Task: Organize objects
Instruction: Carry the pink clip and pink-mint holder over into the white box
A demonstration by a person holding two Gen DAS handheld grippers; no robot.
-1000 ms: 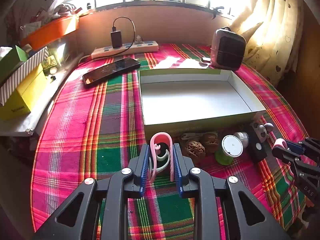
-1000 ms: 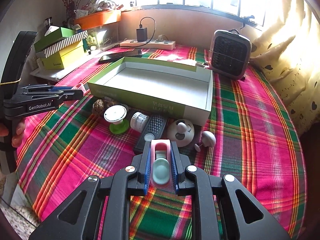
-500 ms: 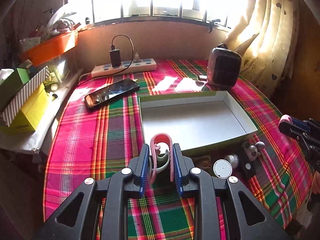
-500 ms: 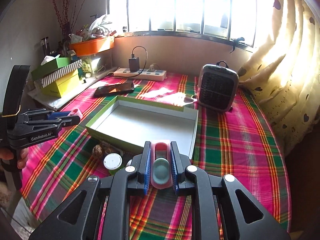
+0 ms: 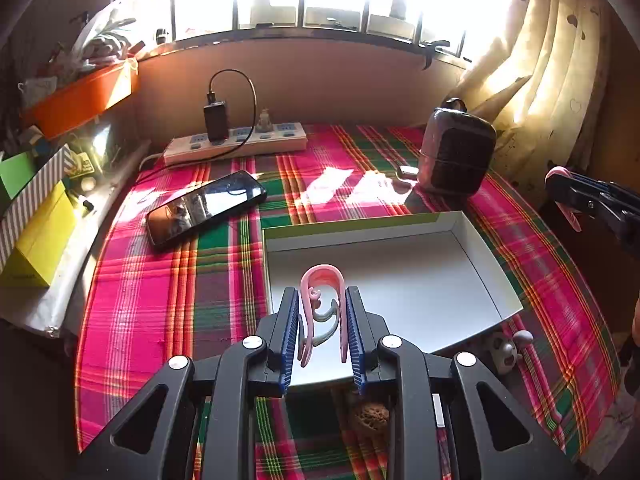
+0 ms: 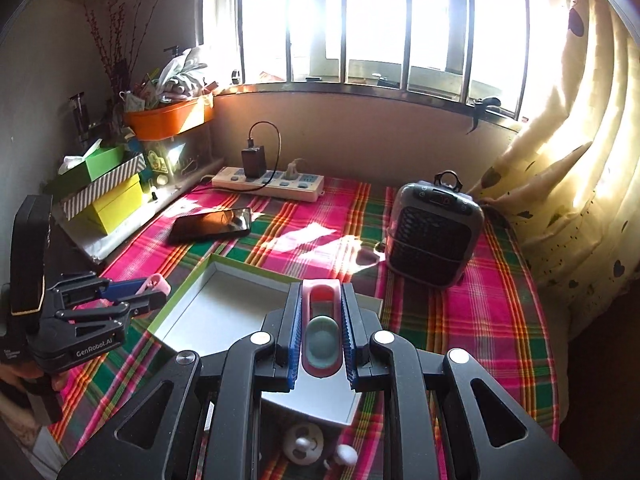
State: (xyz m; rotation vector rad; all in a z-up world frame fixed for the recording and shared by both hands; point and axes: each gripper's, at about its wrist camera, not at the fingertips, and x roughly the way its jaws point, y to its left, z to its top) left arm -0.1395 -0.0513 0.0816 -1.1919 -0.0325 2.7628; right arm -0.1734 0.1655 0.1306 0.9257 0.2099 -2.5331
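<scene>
- My left gripper (image 5: 322, 320) is pinching a pink hook-shaped clip (image 5: 322, 280), its blue pads (image 5: 290, 328) pressed on both flanks; the clip's long axis runs straight out along my fingers, curved end forward.
- My right gripper (image 6: 322, 328) is clamped on a pink oblong case (image 6: 322, 332) with a grey-green oval insert (what it is exactly, I cannot tell); its long axis also lies along the fingers.
- Directly beneath and just ahead of both sets of jaws sits the open green-edged box (image 5: 492, 280), its white floor bare. Seen from the left wrist, the clip's tip already hangs over the box's near-left part; seen from the right wrist, the case hangs over the near-right part.
- That is the relation my next move turns on, I judge: the box lies below and forward, so each release should need only a descent, not a sideways carry. Neither hand looks clearly nearer.
- Below the jaws, outside the box's near wall, small things wait on the plaid cloth (image 5: 168, 280): a walnut (image 5: 370, 416) under my left jaws, a panda-faced piece (image 6: 302, 446) and a small mushroom-shaped knob (image 6: 346, 456) under my right.
- Beyond the box, left of my jaws, lies a smartphone (image 5: 206, 208); to the right stands a small heater (image 6: 434, 236).
- Farthest, by the wall, a power strip (image 5: 236, 144).
</scene>
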